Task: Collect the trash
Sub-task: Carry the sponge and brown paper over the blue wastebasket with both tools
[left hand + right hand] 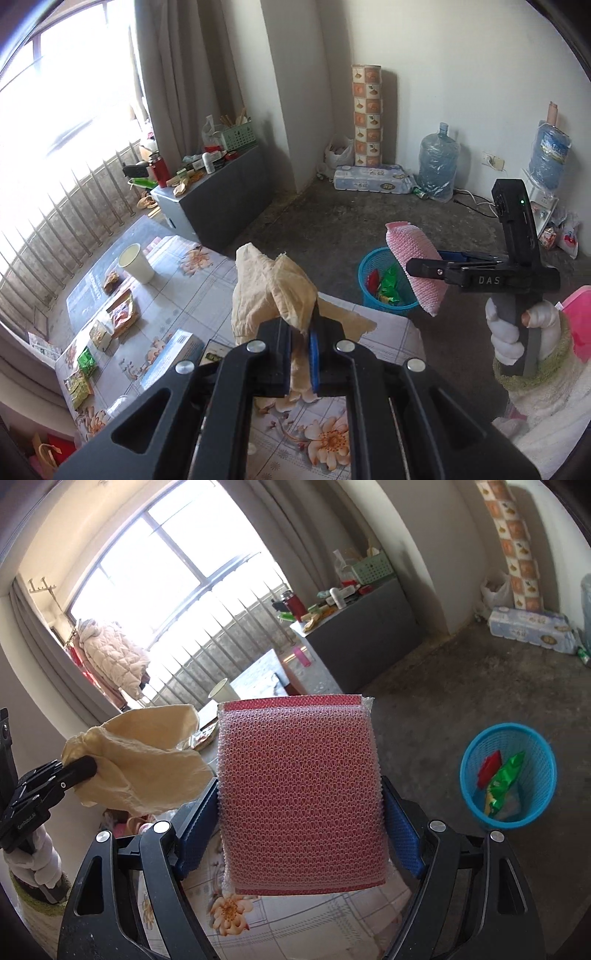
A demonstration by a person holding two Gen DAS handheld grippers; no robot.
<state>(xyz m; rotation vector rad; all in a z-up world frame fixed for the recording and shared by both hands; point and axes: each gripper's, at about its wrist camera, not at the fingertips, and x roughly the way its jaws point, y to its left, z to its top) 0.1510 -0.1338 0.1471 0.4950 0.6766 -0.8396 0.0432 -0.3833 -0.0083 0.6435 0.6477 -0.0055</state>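
Observation:
My left gripper (301, 334) is shut on a crumpled yellow cloth (271, 291) and holds it above the floral table (325, 435). The cloth also shows in the right wrist view (140, 760). My right gripper (301, 812) is shut on a pink mesh sponge (301, 794), held up in the air; the sponge shows in the left wrist view (415, 267) too. A blue mesh trash basket (369, 269) stands on the floor past the table's edge with red and green wrappers inside; it is at the right of the right wrist view (535, 775).
On the table lie a white paper cup (136, 263), snack packets (122, 314), green wrappers (85, 362) and a blue box (173, 354). A grey cabinet (225, 195) with clutter stands by the window. Water bottles (437, 162) and a tissue pack (373, 179) sit along the far wall.

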